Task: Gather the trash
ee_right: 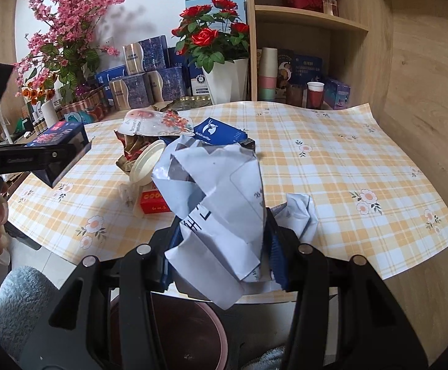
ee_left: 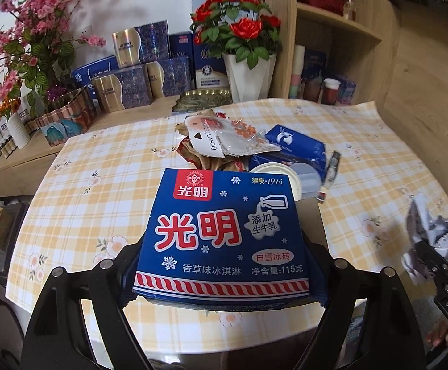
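My left gripper (ee_left: 224,274) is shut on a blue ice-cream box (ee_left: 224,231) with red characters, held above the table's near edge. The right wrist view shows this gripper (ee_right: 48,157) at the left, with the blue box (ee_right: 60,132) in its jaws. A crumpled white and blue paper wrapper (ee_right: 217,212) is clamped in my right gripper (ee_right: 221,259), which is shut on it. That wrapper (ee_left: 430,237) hangs at the right edge of the left wrist view. A pile of trash (ee_left: 224,141) lies mid-table: a white blister pack, a gold wrapper, a blue coffee box (ee_right: 217,132), a white lid (ee_right: 147,160) and a small red box (ee_right: 153,200).
The table carries a yellow checked cloth (ee_right: 332,169). Boxes, a vase of red roses (ee_right: 211,40) and pink blossoms stand along the back. A wooden shelf with cups is at the back right. A dark red round bin (ee_right: 193,330) sits below the table's near edge.
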A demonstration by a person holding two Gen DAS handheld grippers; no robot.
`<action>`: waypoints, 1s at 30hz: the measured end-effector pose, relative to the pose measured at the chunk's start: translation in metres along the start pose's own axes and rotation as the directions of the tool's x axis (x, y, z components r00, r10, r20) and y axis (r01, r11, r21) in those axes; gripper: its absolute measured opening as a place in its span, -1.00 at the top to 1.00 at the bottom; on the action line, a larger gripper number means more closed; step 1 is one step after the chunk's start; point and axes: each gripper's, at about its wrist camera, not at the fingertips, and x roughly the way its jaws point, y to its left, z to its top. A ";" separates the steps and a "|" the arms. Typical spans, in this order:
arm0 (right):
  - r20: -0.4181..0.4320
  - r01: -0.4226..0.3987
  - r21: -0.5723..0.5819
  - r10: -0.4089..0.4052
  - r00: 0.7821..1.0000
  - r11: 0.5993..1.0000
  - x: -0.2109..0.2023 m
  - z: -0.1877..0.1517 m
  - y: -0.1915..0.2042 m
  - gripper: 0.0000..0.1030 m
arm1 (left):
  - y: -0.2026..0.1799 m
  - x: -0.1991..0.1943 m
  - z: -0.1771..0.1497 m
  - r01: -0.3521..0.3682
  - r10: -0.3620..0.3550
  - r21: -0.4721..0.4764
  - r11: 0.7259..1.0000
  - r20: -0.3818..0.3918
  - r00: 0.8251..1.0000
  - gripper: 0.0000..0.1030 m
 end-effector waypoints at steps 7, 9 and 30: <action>0.005 -0.036 -0.007 0.036 0.999 0.999 -0.020 -0.008 0.007 0.03 | 0.004 -0.047 -0.029 0.071 -0.069 -0.029 0.997 0.072 0.995 -0.58; 0.001 -0.048 -0.009 0.048 0.999 0.999 -0.025 -0.011 0.010 0.03 | 0.005 -0.059 -0.039 0.093 -0.089 -0.037 0.995 0.090 0.992 -0.58; -0.269 -0.323 0.024 0.317 0.910 0.946 0.006 -0.098 0.084 0.01 | 0.031 -0.095 -0.152 0.189 -0.177 -0.091 0.978 0.131 0.975 -0.58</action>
